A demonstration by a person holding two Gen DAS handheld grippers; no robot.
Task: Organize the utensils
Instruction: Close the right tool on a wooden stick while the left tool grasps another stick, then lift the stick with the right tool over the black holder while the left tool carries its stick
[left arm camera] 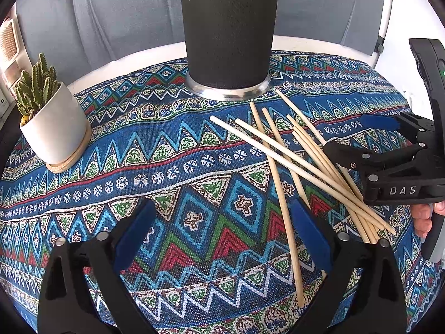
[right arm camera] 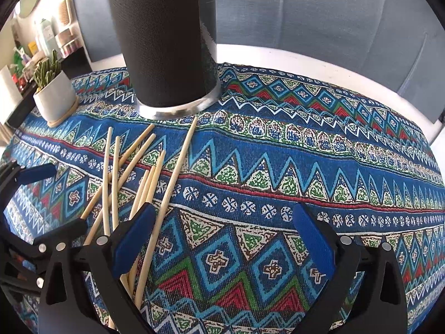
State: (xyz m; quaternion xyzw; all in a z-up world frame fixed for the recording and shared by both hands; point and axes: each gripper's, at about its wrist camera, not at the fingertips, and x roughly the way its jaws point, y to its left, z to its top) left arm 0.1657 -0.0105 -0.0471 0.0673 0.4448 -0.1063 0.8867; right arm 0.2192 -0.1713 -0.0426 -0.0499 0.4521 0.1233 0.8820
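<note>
Left gripper (left arm camera: 222,233): jaws spread wide, nothing between the blue pads; hovering above the patterned cloth (left arm camera: 139,150), angled down, near edge of the chopstick pile just under its right finger.
Right gripper (right arm camera: 222,236): jaws likewise apart, holding nothing; left finger hanging over the lower ends of the pile, not pinching any stick.
Chopsticks (left arm camera: 300,164): loose, crossed heap on the cloth, between the two grippers and in front of the holder; tips fanned toward the holder's base, one or two nearly reaching it.
Chopstick count: seven counted in the left view, seven or eight in the right; overlaps hide the exact figure.
Holder (left arm camera: 228,36): one tall dark cup with a bright metal base ring, upright at the back of the cloth; what look like pale stick tips at its rim in the right view, contents otherwise out of sight.
Other items: one small potted cactus (left arm camera: 51,119) on a wooden saucer, far left, well apart from the pile.
Done: little to judge; possibly a few sticks already in the holder.
Left: whole heap on the cloth to be picked up and stood in the holder, probably.
</note>
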